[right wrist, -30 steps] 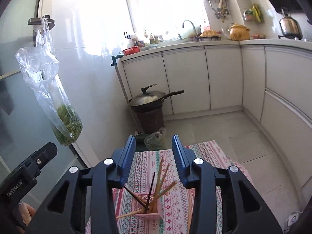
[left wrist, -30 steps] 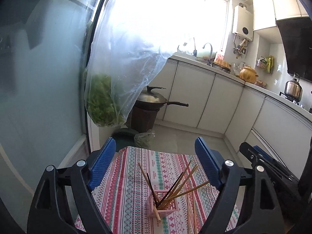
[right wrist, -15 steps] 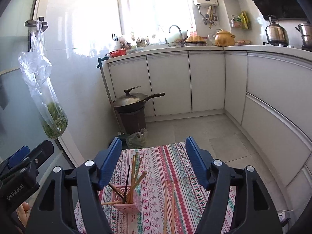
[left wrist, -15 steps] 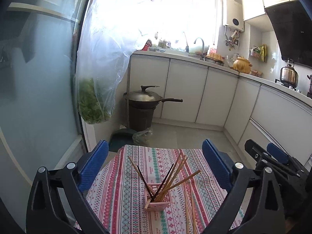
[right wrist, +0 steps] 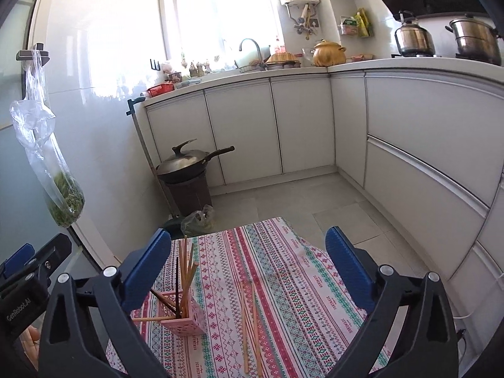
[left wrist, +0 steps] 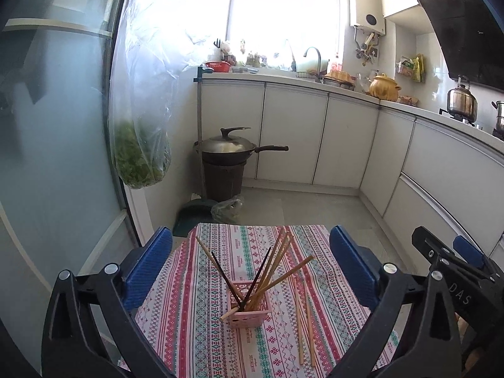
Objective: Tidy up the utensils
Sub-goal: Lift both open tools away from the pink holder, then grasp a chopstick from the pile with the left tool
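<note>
Loose wooden chopsticks (right wrist: pixel 250 321) lie flat on the patterned tablecloth (right wrist: pixel 293 286), at 3 o'clock of the pink holder (left wrist: pixel 249 305); nothing blocks them; wok (left wrist: pixel 225 148) on a dark bin beyond at 12 o'clock. Left gripper (left wrist: pixel 250 263) angled down, jaws opening wide, empty; right gripper (right wrist: pixel 249 263) likewise, opening, nothing between. Holder carries splayed wooden and dark chopsticks.

Table, patterned cloth (left wrist: pixel 195 315): pink holder (left wrist: pixel 250 310) (chopsticks inside), loose chopsticks (left wrist: pixel 304 312) beside.
</note>
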Tool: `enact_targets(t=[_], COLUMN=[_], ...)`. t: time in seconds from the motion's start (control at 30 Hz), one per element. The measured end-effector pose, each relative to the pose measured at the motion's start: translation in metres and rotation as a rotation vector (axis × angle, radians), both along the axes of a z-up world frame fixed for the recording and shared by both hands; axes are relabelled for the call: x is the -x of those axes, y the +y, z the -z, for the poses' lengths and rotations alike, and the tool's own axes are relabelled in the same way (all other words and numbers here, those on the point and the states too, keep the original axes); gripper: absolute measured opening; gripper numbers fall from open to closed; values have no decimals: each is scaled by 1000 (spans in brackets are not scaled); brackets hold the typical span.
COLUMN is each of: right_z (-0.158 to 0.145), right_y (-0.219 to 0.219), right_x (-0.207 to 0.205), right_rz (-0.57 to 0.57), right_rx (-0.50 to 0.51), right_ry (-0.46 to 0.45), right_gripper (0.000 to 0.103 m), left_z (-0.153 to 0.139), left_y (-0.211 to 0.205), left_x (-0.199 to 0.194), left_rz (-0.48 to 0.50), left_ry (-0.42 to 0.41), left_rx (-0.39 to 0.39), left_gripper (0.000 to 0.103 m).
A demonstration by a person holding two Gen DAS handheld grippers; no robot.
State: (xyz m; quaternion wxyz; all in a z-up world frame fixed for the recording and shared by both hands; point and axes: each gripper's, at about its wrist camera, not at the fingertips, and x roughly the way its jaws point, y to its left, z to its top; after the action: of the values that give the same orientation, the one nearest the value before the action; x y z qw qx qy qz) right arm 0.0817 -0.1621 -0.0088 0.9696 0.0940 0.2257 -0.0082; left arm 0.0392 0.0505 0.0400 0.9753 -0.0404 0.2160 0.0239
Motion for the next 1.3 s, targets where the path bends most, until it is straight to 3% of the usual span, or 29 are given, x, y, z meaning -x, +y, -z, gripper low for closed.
enact_targets(t=[0.33,0.73,1.03,1.17,1.3], right_z=[20,51,65,76,87], right_y=[-33,-89,-145,-177,-198], right_x=[8,1,-5,-9,-11], right_rz=[25,102,217,269,316], right_rx=[-46,-177,-336,-468,-555], right_ry=[74,195,243,272,285], right_gripper=[96,96,96,96,96], left_z=[14,61,156,183,192], left_y=[-23,-68,-126,-153,-175], left_x=[2,-7,-20,-42,-89], left_rz=[35,117,301,361,400], left_ry=[42,168,424,512,611], left_rx=[-57,-145,-200,-208,-186], left_gripper=[96,96,96,96,96])
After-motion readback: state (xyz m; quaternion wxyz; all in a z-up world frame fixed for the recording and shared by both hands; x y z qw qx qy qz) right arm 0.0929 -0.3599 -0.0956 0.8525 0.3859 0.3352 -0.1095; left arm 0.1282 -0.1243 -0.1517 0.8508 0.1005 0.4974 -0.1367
